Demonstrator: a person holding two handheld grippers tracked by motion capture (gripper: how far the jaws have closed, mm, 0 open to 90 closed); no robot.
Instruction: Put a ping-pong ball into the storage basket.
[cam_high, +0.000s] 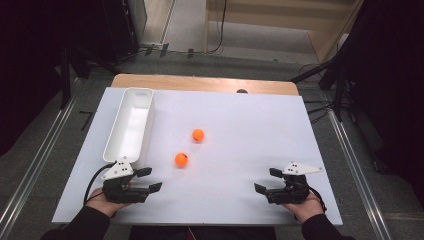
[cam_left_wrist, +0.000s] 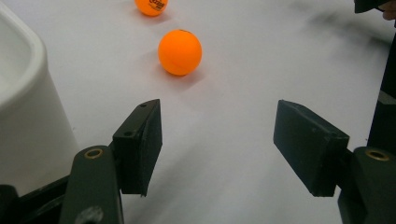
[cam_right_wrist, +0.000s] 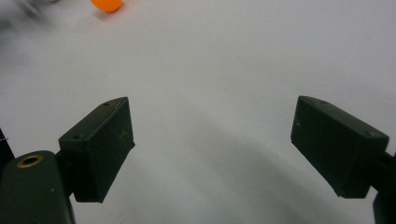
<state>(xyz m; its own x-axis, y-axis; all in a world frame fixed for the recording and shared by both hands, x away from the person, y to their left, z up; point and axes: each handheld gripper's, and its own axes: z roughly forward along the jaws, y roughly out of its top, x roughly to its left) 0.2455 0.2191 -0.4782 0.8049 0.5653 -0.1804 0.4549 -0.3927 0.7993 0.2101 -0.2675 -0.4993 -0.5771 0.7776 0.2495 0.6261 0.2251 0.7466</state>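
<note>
Two orange balls lie on the white table sheet: the nearer ball (cam_high: 181, 159) (cam_left_wrist: 180, 52) a short way ahead of my left gripper (cam_high: 150, 179) (cam_left_wrist: 217, 140), the farther ball (cam_high: 198, 134) (cam_left_wrist: 151, 6) beyond it toward the table's middle. My left gripper rests at the near left, open, with bare sheet between its fingers. A long white bin (cam_high: 129, 125) (cam_left_wrist: 25, 116) stands just left of it. At the near right my right gripper (cam_high: 267, 180) (cam_right_wrist: 212, 144) is open and empty, and one orange ball (cam_right_wrist: 107, 4) shows far off in the right gripper view.
The white sheet (cam_high: 240, 140) covers a wooden table whose far edge (cam_high: 205, 82) shows beyond it. The sheet's near edge runs just behind both hands. Dark stands and cables sit on the floor around the table.
</note>
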